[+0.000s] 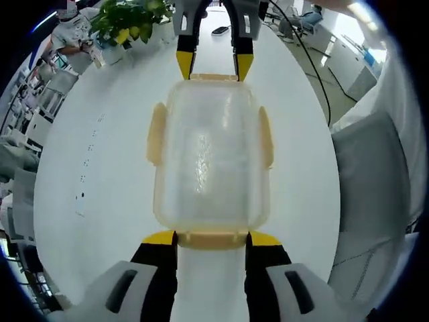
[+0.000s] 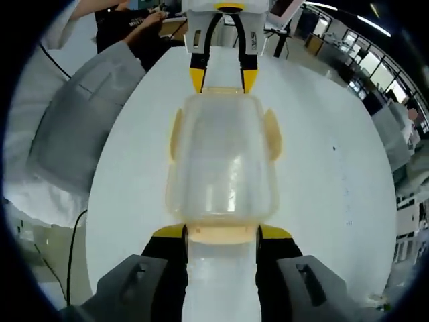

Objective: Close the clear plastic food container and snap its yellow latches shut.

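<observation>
The clear plastic container [image 1: 211, 154] [image 2: 224, 164] lies on the white table [image 1: 100, 168] with its lid on. Pale yellow latches sit on all sides; the side latches [image 1: 156, 134] [image 2: 271, 134] stick out a little. My left gripper [image 1: 212, 238] [image 2: 222, 77] is open, its yellow-tipped jaws either side of one end latch [image 1: 211, 239]. At the opposite end my right gripper [image 2: 221, 233] [image 1: 214, 65] is also open, its jaws flanking the other end latch [image 2: 221, 233]. Whether the end latches are snapped down I cannot tell.
A potted plant [image 1: 127, 23] and a small dark object [image 1: 220, 30] stand at the table's far end. A black cable [image 1: 315, 67] runs along the table edge. A person's grey sleeve [image 1: 375, 174] [image 2: 80, 121] is beside the table.
</observation>
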A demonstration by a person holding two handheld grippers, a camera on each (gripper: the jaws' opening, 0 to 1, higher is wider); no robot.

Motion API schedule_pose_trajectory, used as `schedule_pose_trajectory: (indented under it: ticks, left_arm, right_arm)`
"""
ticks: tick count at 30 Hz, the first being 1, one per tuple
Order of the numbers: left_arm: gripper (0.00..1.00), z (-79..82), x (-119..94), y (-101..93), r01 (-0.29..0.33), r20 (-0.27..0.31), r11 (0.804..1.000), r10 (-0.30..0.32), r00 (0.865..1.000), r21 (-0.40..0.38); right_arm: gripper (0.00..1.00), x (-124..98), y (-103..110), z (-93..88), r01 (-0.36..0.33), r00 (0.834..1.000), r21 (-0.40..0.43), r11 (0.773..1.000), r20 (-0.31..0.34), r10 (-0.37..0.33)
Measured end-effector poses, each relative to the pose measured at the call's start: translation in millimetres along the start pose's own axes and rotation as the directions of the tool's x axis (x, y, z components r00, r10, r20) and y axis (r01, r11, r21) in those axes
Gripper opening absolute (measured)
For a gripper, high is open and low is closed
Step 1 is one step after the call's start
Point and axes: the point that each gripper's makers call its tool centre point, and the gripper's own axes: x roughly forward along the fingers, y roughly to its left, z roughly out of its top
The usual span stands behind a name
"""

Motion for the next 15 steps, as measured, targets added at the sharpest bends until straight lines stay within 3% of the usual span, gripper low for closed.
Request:
schedule_pose_trajectory:
  ticks: [8,15]
  left_arm:
    - [0.33,38.6,23,2.5,0.026,-0.007,0.999,-0.026,1.000,0.030]
    - [0.33,54.0,37,-2.8,0.054,-0.012,0.998,-0.054,0.998,0.030]
  right_arm:
    - [0.35,-8,2,-43.9,-0.005,0.999,0.034,0.999,-0.032,0.006]
    - [0.36,-11,8,-63.6,-0.015,0.999,0.049,0.999,-0.033,0.016]
